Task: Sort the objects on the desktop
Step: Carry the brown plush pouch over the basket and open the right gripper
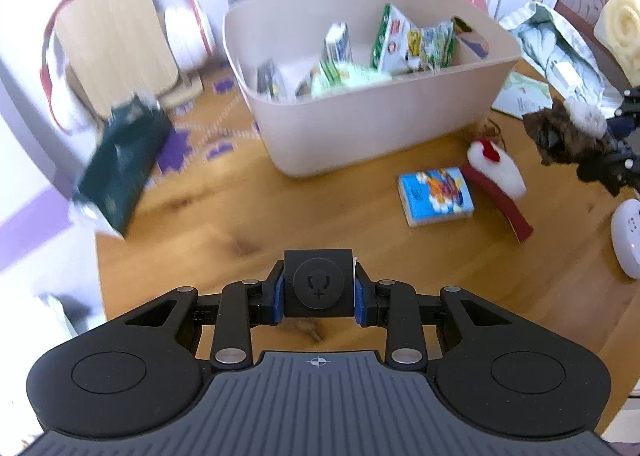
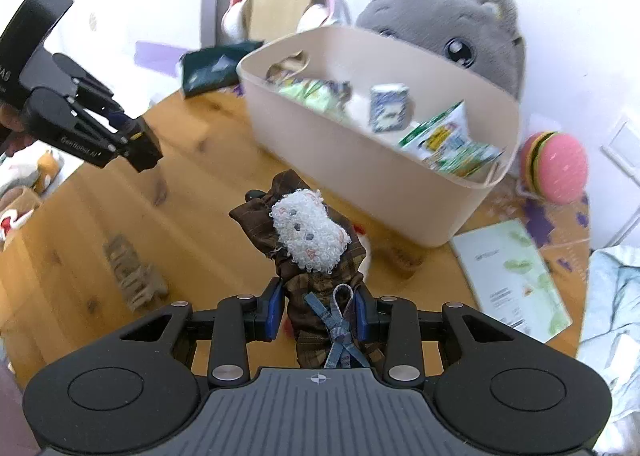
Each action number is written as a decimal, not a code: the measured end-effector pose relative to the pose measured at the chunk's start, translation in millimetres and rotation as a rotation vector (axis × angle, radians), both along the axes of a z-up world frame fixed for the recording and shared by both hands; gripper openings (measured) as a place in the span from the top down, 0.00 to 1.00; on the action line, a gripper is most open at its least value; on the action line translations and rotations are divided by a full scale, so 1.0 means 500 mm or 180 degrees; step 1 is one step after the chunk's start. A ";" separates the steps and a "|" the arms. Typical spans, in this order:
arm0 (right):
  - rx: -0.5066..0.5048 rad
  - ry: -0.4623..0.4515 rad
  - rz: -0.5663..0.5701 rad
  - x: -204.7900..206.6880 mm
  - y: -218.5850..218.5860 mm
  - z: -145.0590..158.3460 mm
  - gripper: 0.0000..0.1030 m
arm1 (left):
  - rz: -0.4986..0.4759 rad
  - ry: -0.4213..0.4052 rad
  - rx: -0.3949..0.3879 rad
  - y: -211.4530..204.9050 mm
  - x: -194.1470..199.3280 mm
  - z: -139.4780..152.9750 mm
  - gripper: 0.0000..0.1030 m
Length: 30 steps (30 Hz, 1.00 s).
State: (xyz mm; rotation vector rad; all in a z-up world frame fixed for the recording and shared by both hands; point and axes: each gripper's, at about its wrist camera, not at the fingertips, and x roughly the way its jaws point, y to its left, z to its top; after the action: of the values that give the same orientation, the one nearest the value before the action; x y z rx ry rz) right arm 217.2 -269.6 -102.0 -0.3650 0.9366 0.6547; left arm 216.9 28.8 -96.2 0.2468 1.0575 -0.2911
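Progress: the beige bin [image 1: 372, 107] already holds several packets and a small carton, so the sorting is judged partly complete. Items left on the wooden table [image 1: 280, 207] include a blue picture book [image 1: 436, 195], a red and white plush [image 1: 498, 171], a green booklet [image 2: 516, 276] and a dark pouch [image 1: 120, 163] at the table edge.

The left gripper [image 1: 319, 290] is pinching a black cube [image 1: 319, 284] above the table.

The right gripper [image 2: 319, 314] is pinching a brown plaid doll [image 2: 308, 240] by its lower end, held above the table near the bin. The doll's long axis runs along the fingers, head pointing away toward the bin.
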 end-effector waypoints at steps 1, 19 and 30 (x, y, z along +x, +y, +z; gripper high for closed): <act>0.0002 -0.0033 -0.0018 0.009 -0.004 0.008 0.68 | -0.0003 -0.0034 0.0006 0.002 0.008 0.008 0.69; -0.0072 -0.0428 -0.0163 0.180 0.021 0.085 0.68 | 0.0130 -0.0612 -0.0167 -0.035 0.205 0.139 0.69; -0.0090 -0.0357 -0.0204 0.304 0.071 0.067 0.68 | 0.0266 -0.0488 -0.0113 -0.100 0.303 0.079 0.69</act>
State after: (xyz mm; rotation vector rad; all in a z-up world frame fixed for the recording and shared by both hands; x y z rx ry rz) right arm 369.3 -233.9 -68.6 -0.3913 0.8480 0.5572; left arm 368.6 -21.3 -56.9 0.1893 0.9077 -0.2120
